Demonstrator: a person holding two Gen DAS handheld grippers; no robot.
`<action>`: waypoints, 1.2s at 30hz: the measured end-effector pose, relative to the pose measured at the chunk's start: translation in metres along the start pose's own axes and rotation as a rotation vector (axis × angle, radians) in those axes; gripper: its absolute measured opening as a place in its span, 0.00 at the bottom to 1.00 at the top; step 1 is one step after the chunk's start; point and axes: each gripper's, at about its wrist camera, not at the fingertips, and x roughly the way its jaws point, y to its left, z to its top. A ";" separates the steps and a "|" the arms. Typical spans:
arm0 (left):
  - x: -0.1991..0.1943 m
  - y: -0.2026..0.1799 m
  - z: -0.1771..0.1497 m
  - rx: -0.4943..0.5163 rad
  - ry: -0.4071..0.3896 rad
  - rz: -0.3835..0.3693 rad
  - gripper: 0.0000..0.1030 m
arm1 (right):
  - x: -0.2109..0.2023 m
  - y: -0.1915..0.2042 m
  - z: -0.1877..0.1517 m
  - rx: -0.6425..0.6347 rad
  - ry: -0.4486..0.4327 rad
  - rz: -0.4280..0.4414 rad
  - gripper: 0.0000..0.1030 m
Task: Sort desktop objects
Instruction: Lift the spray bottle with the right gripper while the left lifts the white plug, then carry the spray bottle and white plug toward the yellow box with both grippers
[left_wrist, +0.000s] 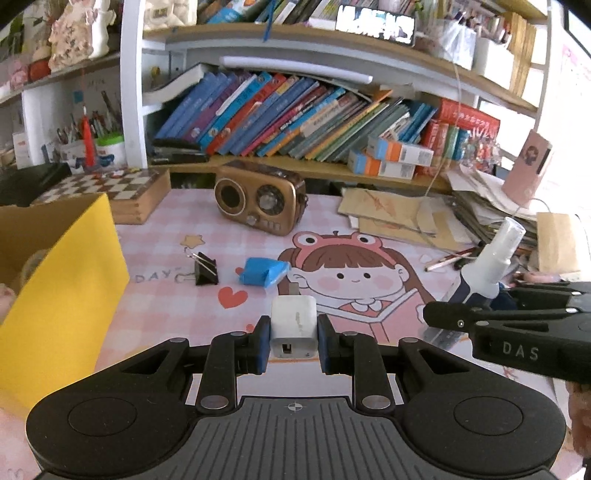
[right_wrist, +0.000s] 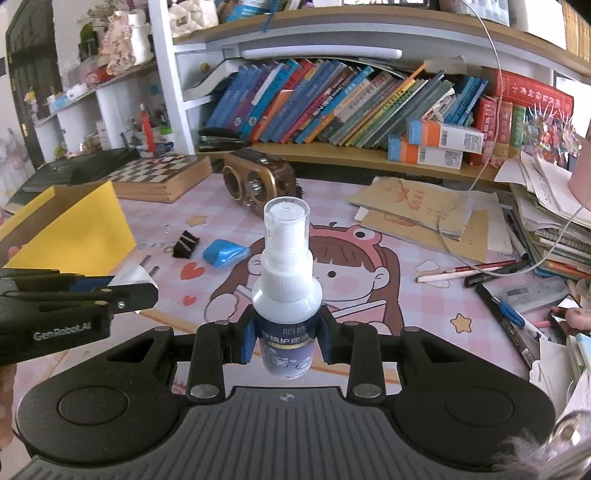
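Observation:
My left gripper (left_wrist: 294, 332) is shut on a white USB charger plug (left_wrist: 294, 325) and holds it above the pink desk mat (left_wrist: 155, 306); the plug also shows in the right wrist view (right_wrist: 135, 275). My right gripper (right_wrist: 288, 338) is shut on a white spray bottle (right_wrist: 286, 280) with a clear cap, held upright above the mat; the bottle also shows in the left wrist view (left_wrist: 487, 266). A black binder clip (left_wrist: 205, 267) and a blue packet (left_wrist: 264, 272) lie on the mat ahead. An open yellow box (left_wrist: 62, 295) stands at the left.
A brown retro radio (left_wrist: 260, 201) and a chessboard box (left_wrist: 122, 192) stand at the back. Brown envelopes (right_wrist: 424, 214), a paper stack (right_wrist: 546, 221), pens (right_wrist: 472, 271) and a white cable lie at the right. Bookshelves with leaning books (left_wrist: 288, 114) close the back.

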 end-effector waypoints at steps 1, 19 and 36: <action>-0.005 0.000 -0.002 0.001 -0.002 -0.003 0.23 | -0.004 0.002 -0.001 -0.001 0.001 0.004 0.30; -0.073 0.028 -0.030 -0.031 -0.007 -0.088 0.23 | -0.061 0.046 -0.020 0.019 0.014 0.020 0.30; -0.116 0.065 -0.058 -0.013 0.003 -0.188 0.23 | -0.092 0.111 -0.048 0.050 0.025 -0.031 0.30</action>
